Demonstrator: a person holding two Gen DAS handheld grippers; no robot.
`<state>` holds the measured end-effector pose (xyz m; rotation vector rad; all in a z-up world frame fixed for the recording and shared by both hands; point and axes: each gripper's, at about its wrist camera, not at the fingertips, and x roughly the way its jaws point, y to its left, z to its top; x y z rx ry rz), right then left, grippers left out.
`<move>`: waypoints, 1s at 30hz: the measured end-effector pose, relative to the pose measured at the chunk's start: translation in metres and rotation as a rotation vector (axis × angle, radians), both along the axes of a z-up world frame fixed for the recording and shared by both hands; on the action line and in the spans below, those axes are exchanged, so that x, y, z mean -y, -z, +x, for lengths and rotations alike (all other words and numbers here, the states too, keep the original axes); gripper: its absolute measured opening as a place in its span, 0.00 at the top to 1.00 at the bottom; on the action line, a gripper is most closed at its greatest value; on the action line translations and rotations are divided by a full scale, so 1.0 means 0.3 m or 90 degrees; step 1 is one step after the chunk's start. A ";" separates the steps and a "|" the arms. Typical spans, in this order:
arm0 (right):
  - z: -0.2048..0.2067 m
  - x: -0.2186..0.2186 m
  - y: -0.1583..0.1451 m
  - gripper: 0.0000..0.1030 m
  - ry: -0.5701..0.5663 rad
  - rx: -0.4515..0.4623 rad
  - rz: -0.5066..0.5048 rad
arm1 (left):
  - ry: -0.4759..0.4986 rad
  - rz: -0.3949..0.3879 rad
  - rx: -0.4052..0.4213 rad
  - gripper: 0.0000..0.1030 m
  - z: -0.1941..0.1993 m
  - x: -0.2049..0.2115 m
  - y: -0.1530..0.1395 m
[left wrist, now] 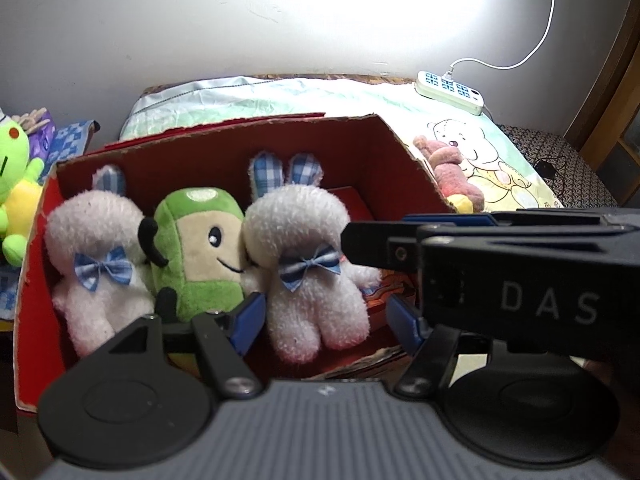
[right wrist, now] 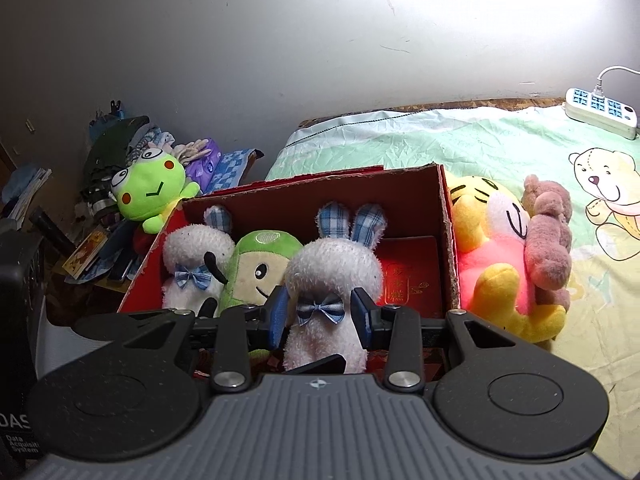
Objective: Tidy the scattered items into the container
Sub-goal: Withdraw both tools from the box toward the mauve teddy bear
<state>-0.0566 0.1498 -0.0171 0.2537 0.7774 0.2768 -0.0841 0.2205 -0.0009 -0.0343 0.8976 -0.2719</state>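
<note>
The bed, spread with a pale green cartoon sheet, carries everything, and the red cardboard box sits near its edge as the container. Inside it, three plush toys stand upright in a row against each other: a white rabbit on the left, a green toy in the middle, and a second white rabbit on the right, packed close so that room remains at the box's right end. Just outside the right wall lies a yellow tiger plush with a brown bear resting on it, and a green frog sits beyond the left wall (these three look like what is left to tidy).

The right gripper has its jaws open on either side of the right-hand rabbit, near its bow, apparently letting it go or steadying it. The left gripper hovers low at the box front, jaws spread wide and holding nothing.
</note>
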 end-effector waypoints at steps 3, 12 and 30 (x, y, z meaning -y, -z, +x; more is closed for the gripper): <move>-0.015 0.002 -0.005 0.62 0.002 0.005 0.004 | -0.007 0.013 0.017 0.32 -0.017 0.005 -0.022; -0.044 0.031 -0.035 0.62 -0.010 0.026 0.010 | -0.027 0.024 0.045 0.31 -0.040 0.042 -0.081; -0.100 0.307 -0.070 0.62 0.031 0.034 0.040 | -0.010 0.028 0.056 0.30 -0.035 0.303 -0.125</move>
